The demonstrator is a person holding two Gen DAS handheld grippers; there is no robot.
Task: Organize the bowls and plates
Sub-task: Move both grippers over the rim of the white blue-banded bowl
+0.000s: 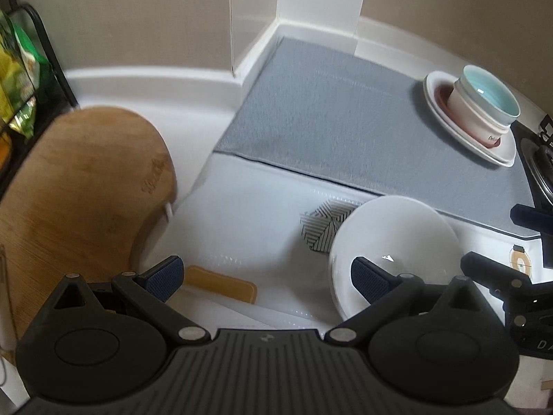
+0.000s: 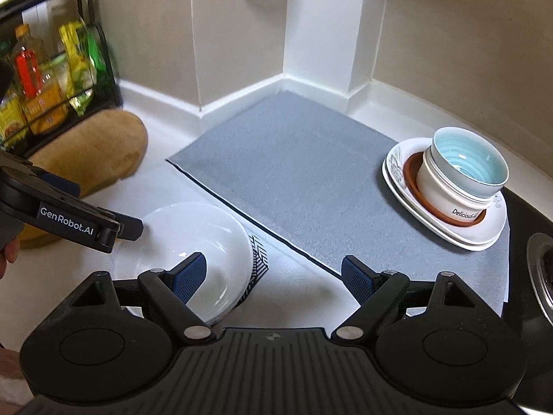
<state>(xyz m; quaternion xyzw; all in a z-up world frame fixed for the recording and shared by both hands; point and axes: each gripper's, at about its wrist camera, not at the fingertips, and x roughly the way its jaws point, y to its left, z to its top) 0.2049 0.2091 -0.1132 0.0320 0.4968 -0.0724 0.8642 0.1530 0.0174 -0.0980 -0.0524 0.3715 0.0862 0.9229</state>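
In the left wrist view, the left gripper (image 1: 266, 278) had its jaws wide apart with nothing clamped between them. The white bowl (image 1: 392, 242) lay on the white counter (image 1: 242, 218) to the right of the gap, and the right-hand blue pad (image 1: 369, 282) stood in front of the bowl's near rim; whether it touched the rim could not be told. A patterned dish (image 1: 319, 226) showed just beyond the bowl, partly hidden by it. Far off to the right on the grey mat (image 1: 328, 121), a stack of plates (image 1: 497, 154) carried a cream cup with a light blue bowl (image 1: 490, 98) nested on top. A wooden cutting board (image 1: 79, 190) leaned at the left. The right gripper (image 1: 511, 276) showed at the right edge of the picture.

In the right wrist view, the right gripper (image 2: 274, 275) also stood wide open and empty. The white bowl (image 2: 186, 238) lay toward the left, with the left-hand pad (image 2: 190, 276) over its near side, while the gap between the fingers looked onto bare counter and the mat's edge. The left gripper (image 2: 128, 224) reached in from the left, its tip over the bowl's far rim. The stack of plates (image 2: 484, 231) sat well apart at the right, on the mat's far right part.
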